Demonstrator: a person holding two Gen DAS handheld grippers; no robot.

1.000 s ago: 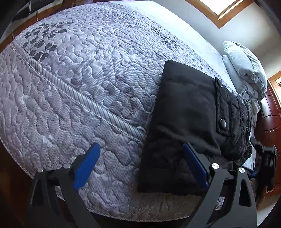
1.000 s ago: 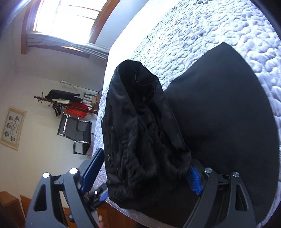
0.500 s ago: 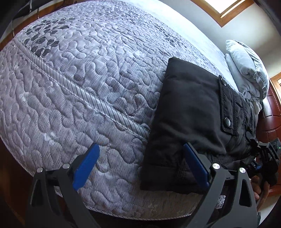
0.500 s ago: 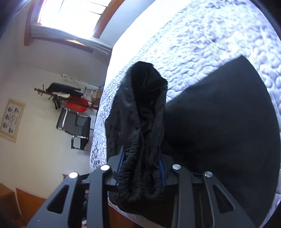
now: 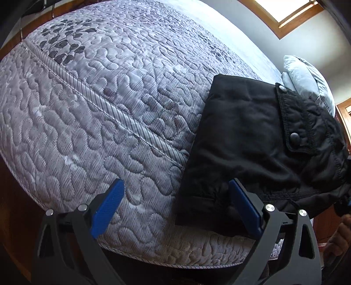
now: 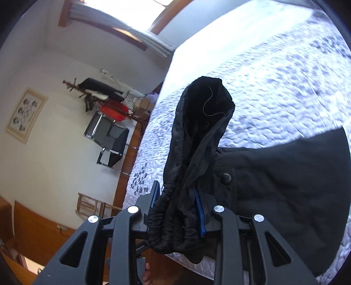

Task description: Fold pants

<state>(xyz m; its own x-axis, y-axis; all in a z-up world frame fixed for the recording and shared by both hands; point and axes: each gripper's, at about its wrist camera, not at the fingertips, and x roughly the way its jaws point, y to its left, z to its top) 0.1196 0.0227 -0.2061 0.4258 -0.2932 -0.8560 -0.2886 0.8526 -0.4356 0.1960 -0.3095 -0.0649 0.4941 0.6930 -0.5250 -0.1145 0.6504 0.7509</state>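
Black pants (image 5: 248, 140) lie partly folded on a grey quilted mattress (image 5: 105, 114), with a snap-button pocket flap (image 5: 294, 138) on top. My left gripper (image 5: 175, 208) is open and empty at the mattress's near edge; its right finger (image 5: 245, 208) is at the pants' near left corner. My right gripper (image 6: 177, 208) is shut on the bunched elastic waistband (image 6: 175, 228) and lifts that end of the pants (image 6: 197, 136) above the mattress (image 6: 274, 83). The rest of the pants (image 6: 285, 186) lies flat to the right.
A grey pillow (image 5: 307, 79) lies at the far right of the bed. Beyond the bed's end stand a black chair (image 6: 109, 140), a coat rack (image 6: 96, 94) and wooden furniture (image 6: 39, 236). A window (image 6: 136, 13) is on the far wall.
My right gripper closed on the waistband and raised it off the bed. My left gripper stayed open and shifted slightly toward the pants' corner.
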